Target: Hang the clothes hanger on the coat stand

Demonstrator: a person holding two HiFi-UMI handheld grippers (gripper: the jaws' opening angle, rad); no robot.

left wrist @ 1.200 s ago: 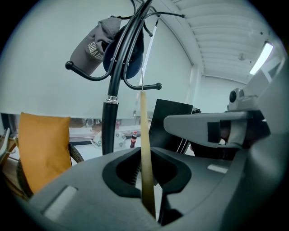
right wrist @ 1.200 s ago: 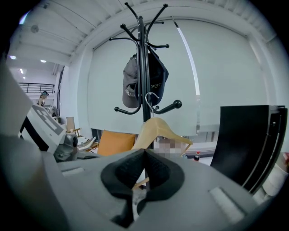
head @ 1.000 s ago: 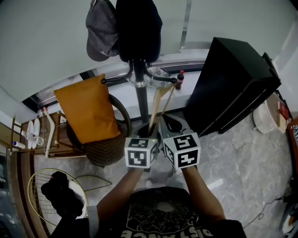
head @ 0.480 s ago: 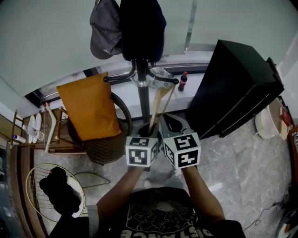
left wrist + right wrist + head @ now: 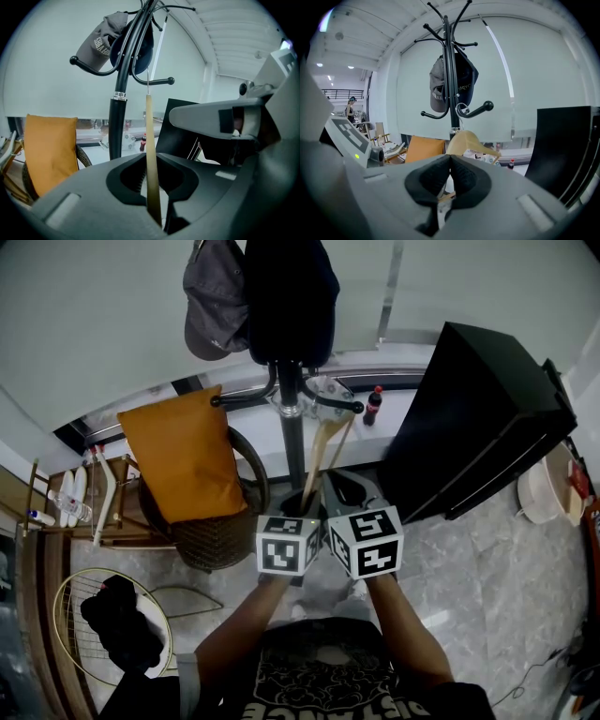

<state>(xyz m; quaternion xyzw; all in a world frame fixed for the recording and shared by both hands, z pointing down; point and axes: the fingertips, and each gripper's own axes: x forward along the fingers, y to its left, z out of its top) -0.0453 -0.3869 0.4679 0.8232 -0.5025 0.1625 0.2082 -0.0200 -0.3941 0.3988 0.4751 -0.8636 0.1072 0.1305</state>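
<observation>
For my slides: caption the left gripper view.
Left gripper shut on the wooden hanger, edge-on, before the coat stand.

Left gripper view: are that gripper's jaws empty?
No, the left gripper is shut on the wooden clothes hanger, which stands edge-on between its jaws.

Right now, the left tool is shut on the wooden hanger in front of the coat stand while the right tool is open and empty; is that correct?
No: the right tool is not open and empty; the right gripper view shows its jaws closed on the wooden hanger too. The left tool is shut on it in front of the coat stand.
</observation>
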